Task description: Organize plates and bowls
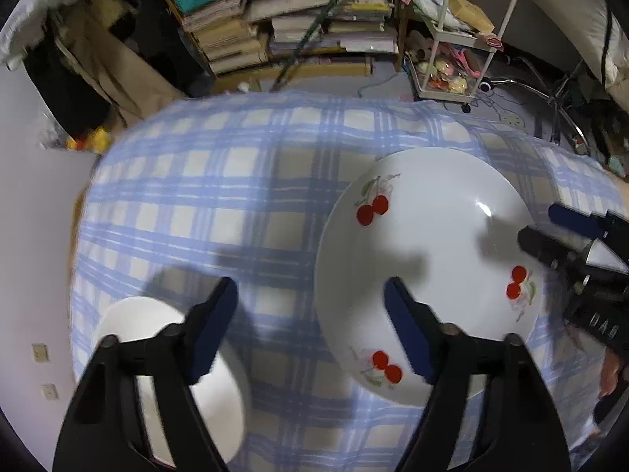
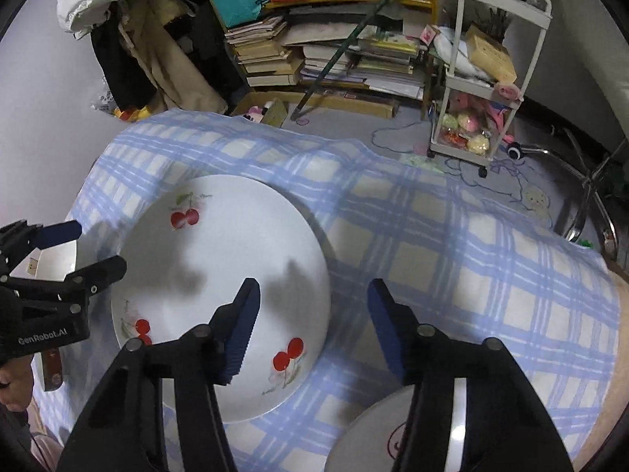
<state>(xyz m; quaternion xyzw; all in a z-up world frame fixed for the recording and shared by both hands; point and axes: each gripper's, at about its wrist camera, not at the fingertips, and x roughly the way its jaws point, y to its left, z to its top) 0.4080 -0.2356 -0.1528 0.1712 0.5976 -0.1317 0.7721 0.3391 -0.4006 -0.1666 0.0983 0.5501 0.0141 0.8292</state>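
A large white plate with red cherries lies on the blue checked tablecloth. My left gripper is open and straddles the plate's left rim, one finger over the plate and the other over the cloth. My right gripper is open astride the opposite rim in the same way. Neither gripper's pads press on the plate. Each gripper shows in the other's view: the right gripper at the plate's right edge, the left gripper at its left. A small white bowl sits left of the plate.
A grey round dish lies at the near edge, partly under my right gripper's finger. Beyond the table's far edge stand a shelf of stacked books and a white trolley. A hand shows at lower left.
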